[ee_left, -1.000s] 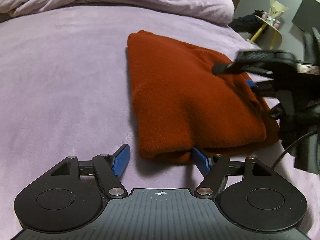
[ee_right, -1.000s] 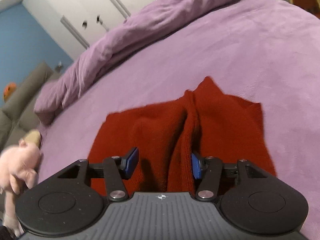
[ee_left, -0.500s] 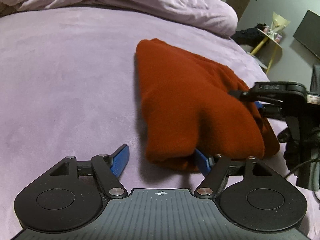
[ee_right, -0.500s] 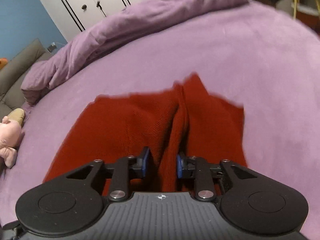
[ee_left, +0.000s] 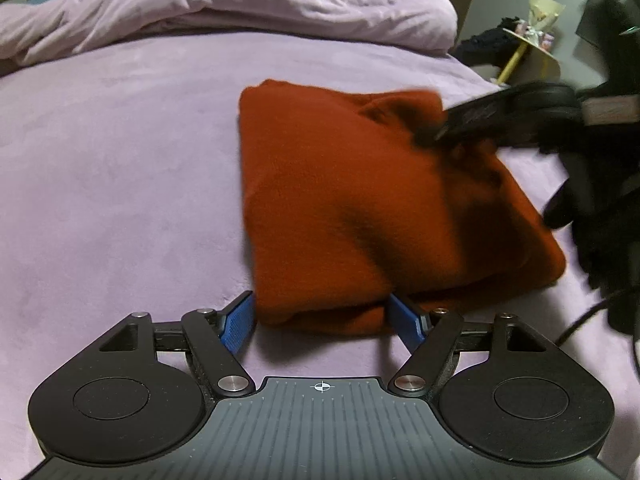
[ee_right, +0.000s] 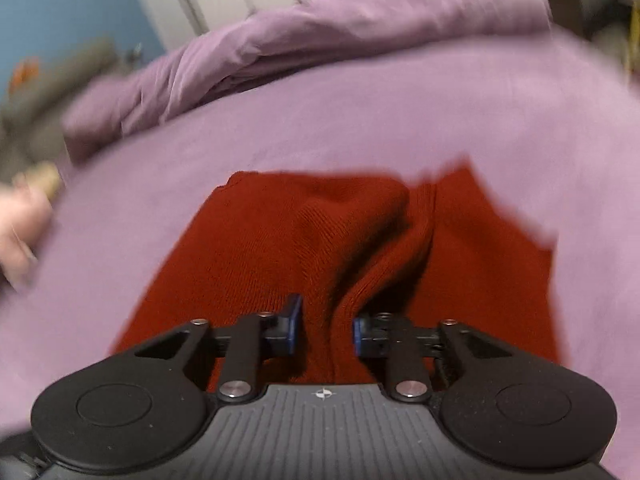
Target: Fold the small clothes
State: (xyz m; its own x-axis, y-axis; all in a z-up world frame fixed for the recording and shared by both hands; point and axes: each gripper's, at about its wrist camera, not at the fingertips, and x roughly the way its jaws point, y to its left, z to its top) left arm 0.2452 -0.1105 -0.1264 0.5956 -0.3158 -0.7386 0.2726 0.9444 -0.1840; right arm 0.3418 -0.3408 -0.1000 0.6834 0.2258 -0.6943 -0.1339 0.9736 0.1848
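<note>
One folded rust-red sweater (ee_left: 360,200) lies on a purple bed (ee_left: 120,180), with bare blanket around it and a bunched duvet (ee_left: 240,4) behind. Its near edge sits between the wide-apart blue fingers of the left hand-held gripper (ee_left: 322,318), touching both. The right hand-held gripper (ee_right: 326,330), jaws narrowly apart, has a raised ridge of the sweater between its fingers.
</note>
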